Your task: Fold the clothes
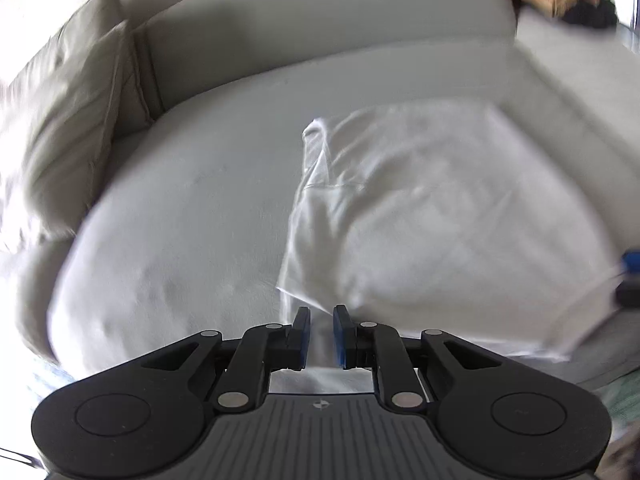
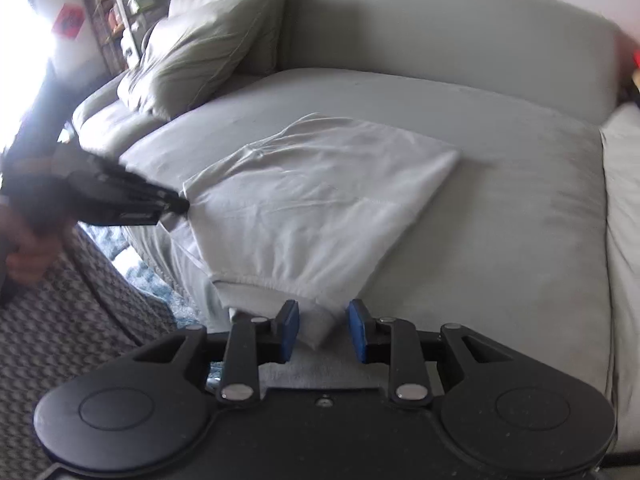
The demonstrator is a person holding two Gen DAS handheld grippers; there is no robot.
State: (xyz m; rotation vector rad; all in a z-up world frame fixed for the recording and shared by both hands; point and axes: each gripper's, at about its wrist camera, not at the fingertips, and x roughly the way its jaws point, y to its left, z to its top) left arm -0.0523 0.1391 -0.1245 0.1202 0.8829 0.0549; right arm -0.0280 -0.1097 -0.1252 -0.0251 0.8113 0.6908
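Right wrist view: a folded white garment (image 2: 316,204) lies on the grey sofa (image 2: 520,200). The right gripper (image 2: 323,330) stands part open around its near corner; the left gripper (image 1: 321,336), narrowly open, straddles its edge.

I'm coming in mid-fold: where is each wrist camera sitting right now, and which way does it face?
Left wrist: on the left gripper, low at the sofa's front edge, facing the backrest over the white garment; own fingers slightly apart, fabric between them.
Right wrist: on the right gripper, facing the pillows across the garment; own fingers apart around a corner, plus the person's hand.
Shared: garment, sofa, pillows; each view catches the other gripper.
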